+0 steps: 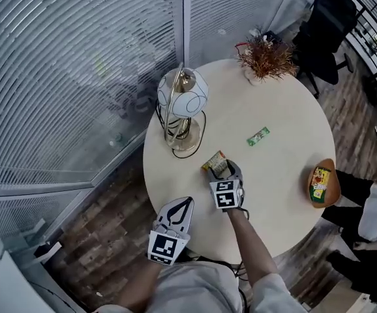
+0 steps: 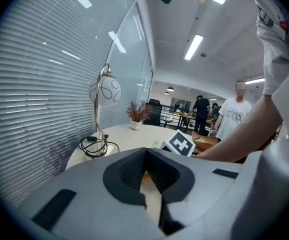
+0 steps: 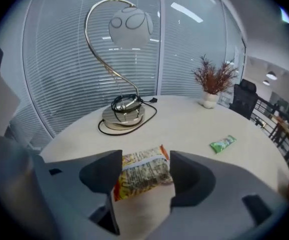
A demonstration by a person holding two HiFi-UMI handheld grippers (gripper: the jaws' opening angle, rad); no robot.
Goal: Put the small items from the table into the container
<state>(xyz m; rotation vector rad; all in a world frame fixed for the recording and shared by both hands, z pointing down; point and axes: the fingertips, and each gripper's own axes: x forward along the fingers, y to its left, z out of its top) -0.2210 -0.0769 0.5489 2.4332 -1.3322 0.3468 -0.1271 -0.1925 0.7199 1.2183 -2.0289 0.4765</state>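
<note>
An orange-and-yellow snack packet (image 1: 215,163) (image 3: 143,175) lies flat on the round cream table (image 1: 280,194). My right gripper (image 1: 225,169) (image 3: 142,171) is open, and the packet lies between its jaws without the pads pressing on it. A green packet (image 1: 258,136) (image 3: 222,143) lies further out, towards the middle of the table. The wooden bowl (image 1: 332,189) (image 2: 204,143) sits at the table's right edge with a yellow packet inside. My left gripper (image 1: 187,202) (image 2: 145,156) hovers at the near edge, its tips together and nothing between them.
A globe lamp (image 1: 182,103) (image 3: 127,111) with a coiled cord stands at the table's left, against the glass wall with blinds. A dried plant in a pot (image 1: 265,57) (image 3: 213,81) is at the far edge. A seated person (image 1: 371,207) is beside the bowl.
</note>
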